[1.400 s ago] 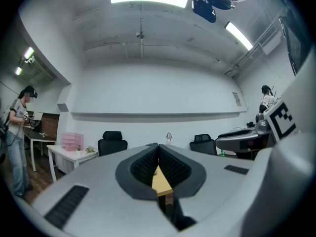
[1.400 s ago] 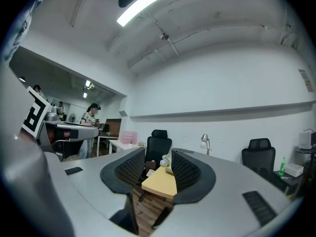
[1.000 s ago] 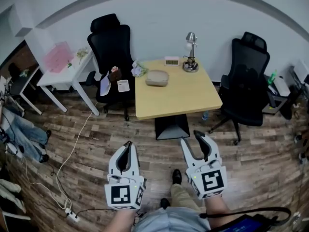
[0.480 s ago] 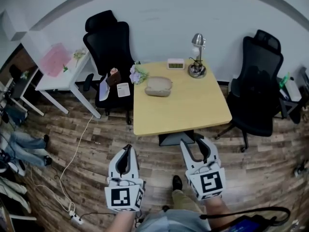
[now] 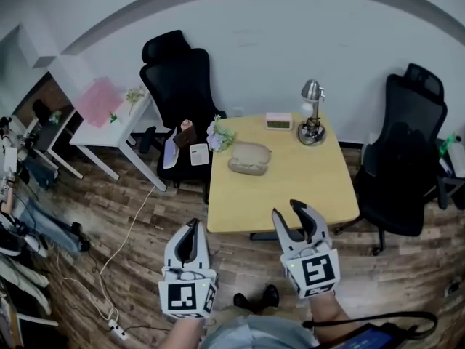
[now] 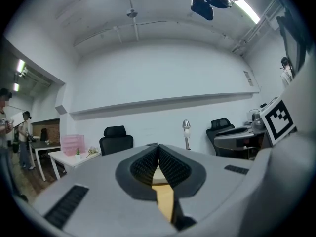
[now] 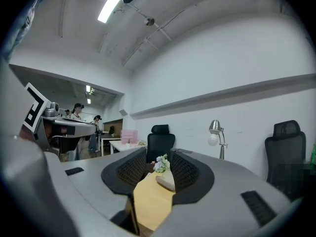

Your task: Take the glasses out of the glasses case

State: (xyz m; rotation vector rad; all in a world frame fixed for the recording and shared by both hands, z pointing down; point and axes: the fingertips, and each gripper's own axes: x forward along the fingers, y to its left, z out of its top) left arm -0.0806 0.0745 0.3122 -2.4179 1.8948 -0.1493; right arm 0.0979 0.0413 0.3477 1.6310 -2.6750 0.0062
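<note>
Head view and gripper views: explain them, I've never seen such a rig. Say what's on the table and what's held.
A person holds grey hand-held tongs in each hand. The head view looks down from the person's head: left tongs shut, right tongs apart and closing, both empty. The other two pictures come from cameras riding on each pair. Ahead, the pale yellow square table carries a beige oval glasses case, silver desk lamp, small white clock and pale flowers.

Matt wooden table (image 5: 305, 187) — glossy metal lamp (image 5: 312, 133).
</note>
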